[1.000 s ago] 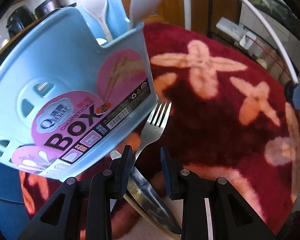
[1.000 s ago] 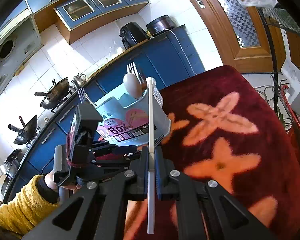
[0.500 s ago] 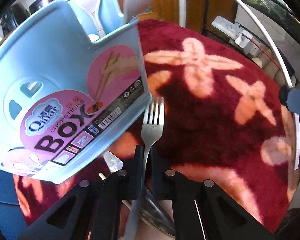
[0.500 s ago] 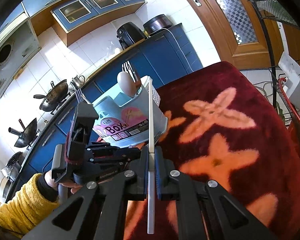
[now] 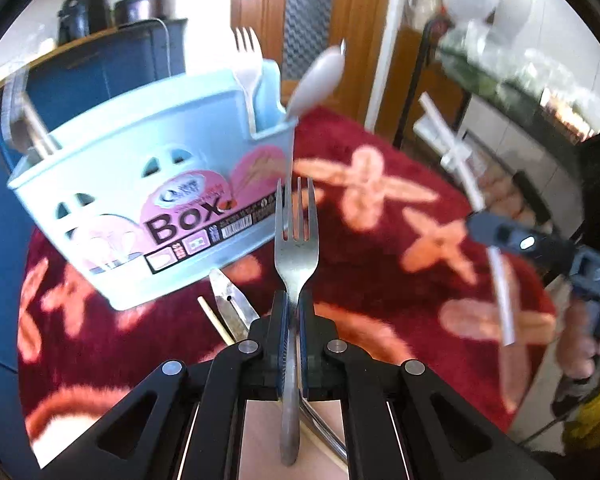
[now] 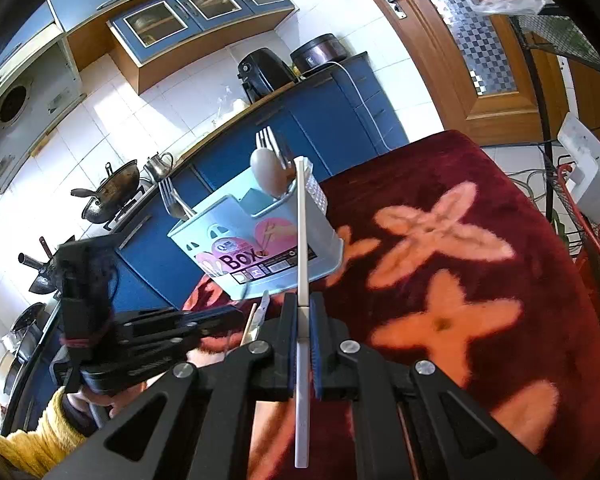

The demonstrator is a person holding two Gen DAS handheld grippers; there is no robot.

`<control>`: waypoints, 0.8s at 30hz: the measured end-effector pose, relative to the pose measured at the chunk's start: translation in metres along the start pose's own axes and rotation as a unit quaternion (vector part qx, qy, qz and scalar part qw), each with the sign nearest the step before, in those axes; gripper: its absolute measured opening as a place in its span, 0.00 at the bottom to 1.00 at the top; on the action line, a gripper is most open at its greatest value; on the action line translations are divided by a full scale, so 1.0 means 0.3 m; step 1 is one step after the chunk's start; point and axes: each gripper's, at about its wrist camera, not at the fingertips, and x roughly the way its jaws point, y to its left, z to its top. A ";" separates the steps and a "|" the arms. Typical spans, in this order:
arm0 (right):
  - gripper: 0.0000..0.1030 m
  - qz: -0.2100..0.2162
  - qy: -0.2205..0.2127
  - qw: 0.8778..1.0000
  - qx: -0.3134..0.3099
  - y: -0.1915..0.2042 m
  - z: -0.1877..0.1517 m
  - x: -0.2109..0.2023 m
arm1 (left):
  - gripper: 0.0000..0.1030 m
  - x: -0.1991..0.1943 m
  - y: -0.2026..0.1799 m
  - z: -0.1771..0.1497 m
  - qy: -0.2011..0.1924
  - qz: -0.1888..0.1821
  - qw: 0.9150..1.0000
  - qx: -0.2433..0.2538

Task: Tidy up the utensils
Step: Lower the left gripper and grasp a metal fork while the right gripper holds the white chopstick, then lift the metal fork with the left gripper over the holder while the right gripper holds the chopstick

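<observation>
My left gripper [image 5: 293, 304] is shut on a steel fork [image 5: 296, 236], held tines-forward above the red cloth in front of the light blue chopstick box [image 5: 148, 176]. My right gripper [image 6: 303, 308] is shut on a white chopstick [image 6: 302, 240], pointing up toward the box [image 6: 256, 236]. The box holds a white fork [image 5: 248, 64], a white spoon [image 5: 316, 80] and a steel fork [image 6: 172, 200]. A knife [image 5: 230, 304] and a wooden chopstick [image 5: 216, 320] lie on the cloth by the left gripper. The left gripper also shows in the right wrist view [image 6: 236, 312].
The table wears a red cloth with orange flower shapes [image 6: 440, 240]. Blue kitchen cabinets [image 6: 320, 120] with an air fryer and a cooker stand behind the box. A wooden door [image 6: 460, 40] and a wire rack [image 6: 580, 160] are at the right.
My left gripper closed on the steel fork and lifted it off the cloth, tilting level. The right gripper kept holding the white chopstick almost still.
</observation>
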 end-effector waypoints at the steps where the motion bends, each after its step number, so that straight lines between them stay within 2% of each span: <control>1: 0.07 0.001 0.001 1.000 -0.001 0.007 -0.001 0.001 | 0.04 -0.020 0.001 -0.004 -0.009 -0.001 1.000 -0.005; 8: 0.07 -0.002 -0.003 1.000 -0.018 0.059 -0.003 -0.007 | 0.04 -0.158 0.036 -0.034 -0.076 0.004 0.996 -0.040; 15: 0.07 0.000 -0.006 1.000 -0.025 0.100 0.001 -0.007 | 0.04 -0.266 0.097 -0.046 -0.130 0.006 0.988 -0.079; 24: 0.07 0.002 0.000 0.999 -0.037 0.138 0.000 0.012 | 0.04 -0.377 0.145 0.001 -0.179 0.022 0.979 -0.093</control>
